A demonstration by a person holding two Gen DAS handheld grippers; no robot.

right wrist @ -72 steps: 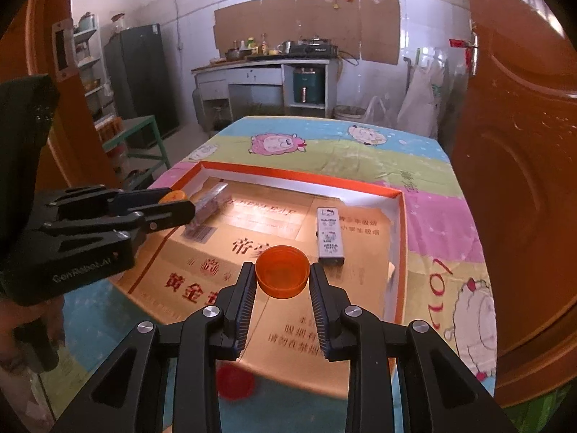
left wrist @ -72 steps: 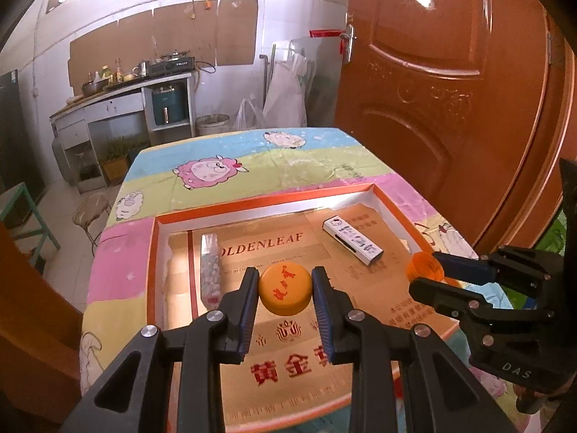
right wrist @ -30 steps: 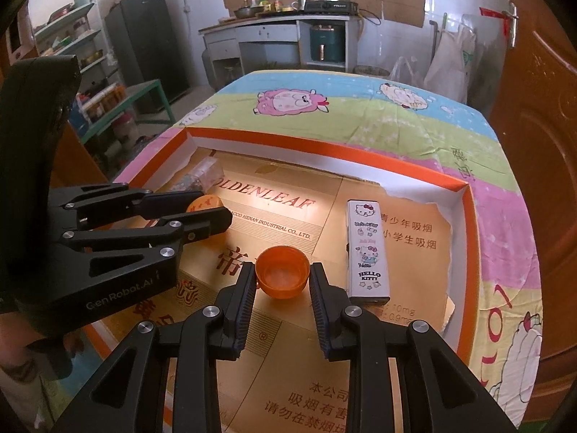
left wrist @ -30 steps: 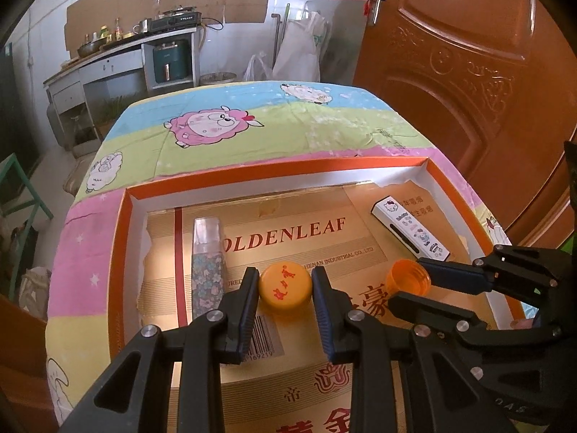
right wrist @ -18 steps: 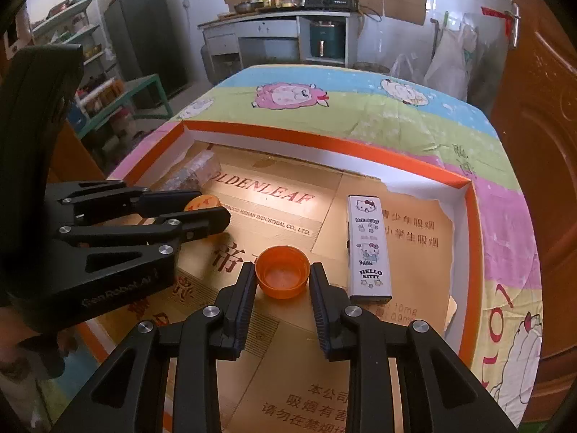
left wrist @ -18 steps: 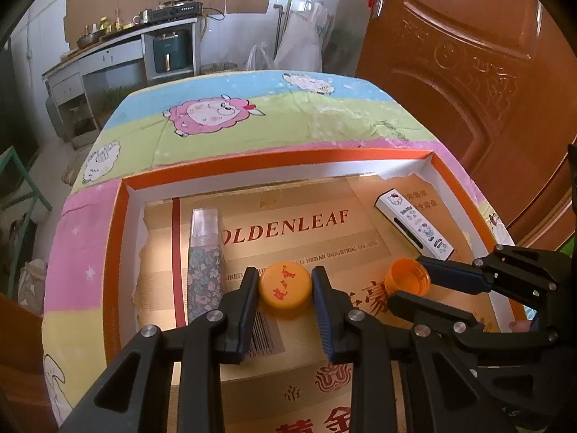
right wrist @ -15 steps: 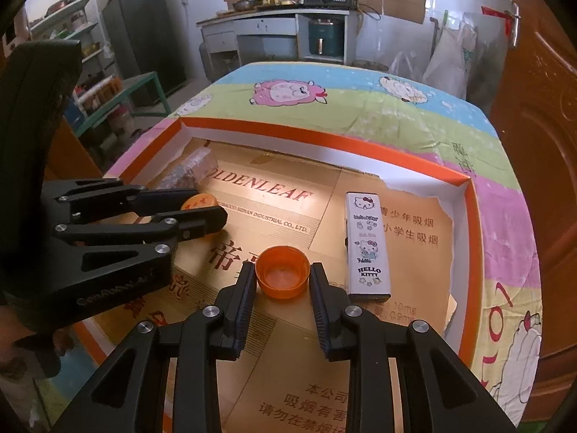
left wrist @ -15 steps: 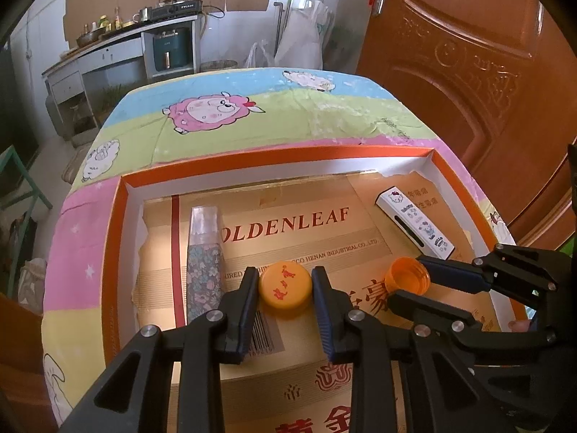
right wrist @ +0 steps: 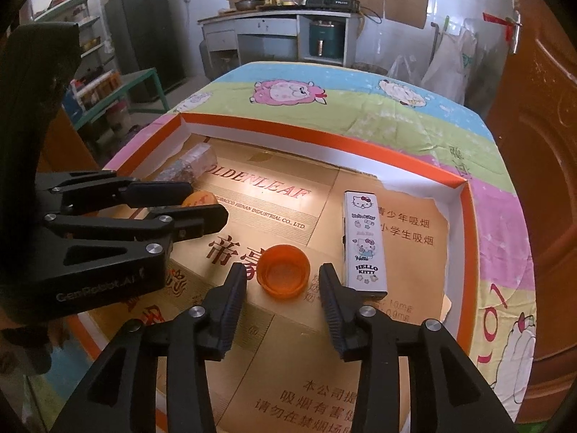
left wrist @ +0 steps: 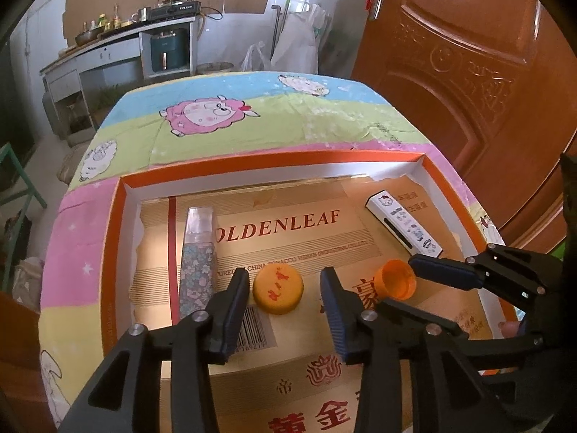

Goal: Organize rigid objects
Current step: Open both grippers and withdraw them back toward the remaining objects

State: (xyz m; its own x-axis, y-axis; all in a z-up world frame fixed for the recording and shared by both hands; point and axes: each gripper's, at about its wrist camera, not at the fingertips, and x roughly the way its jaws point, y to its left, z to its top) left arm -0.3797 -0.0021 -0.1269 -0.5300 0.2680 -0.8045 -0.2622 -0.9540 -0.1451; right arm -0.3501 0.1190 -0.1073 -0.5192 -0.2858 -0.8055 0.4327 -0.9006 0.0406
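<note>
Closest to the left wrist cam, the left gripper (left wrist: 285, 290) is seen spread open w/ a yellow cap (left wrist: 277, 289) lying flat between the fingers, a clear gap on each side, so nothing is gripped. Same deal on the right wrist cam: the right gripper (right wrist: 283, 283) is opened wide around an orange cap (right wrist: 285, 274), which sits open side up on the cardboard, not touched by either finger (right wrist: 230, 306). Both caps are resting on the printed cardboard liner (left wrist: 288, 223) inside a shallow tray w/ an orange rim (left wrist: 274, 160).

Just left of the yellow cap, a floral spray bottle (left wrist: 198, 259) w/ a clear lid is laid lengthwise, pointing away from the cam, right beside the left finger. To the right of the orange cap, a white Hello Kitty box (right wrist: 364, 240) is laid flat, near but apart from the cap, close to the tray's right wall.

Further back the tray is seen sitting on a table covered w/ a pastel sheep-print cloth (left wrist: 252, 108). Beyond that, a grey counter (right wrist: 274, 29) w/ a stove and bottles is set against the white wall, a teal appliance (right wrist: 326, 38) tucked under it, and a brown wooden door (left wrist: 468, 54) on the right side
</note>
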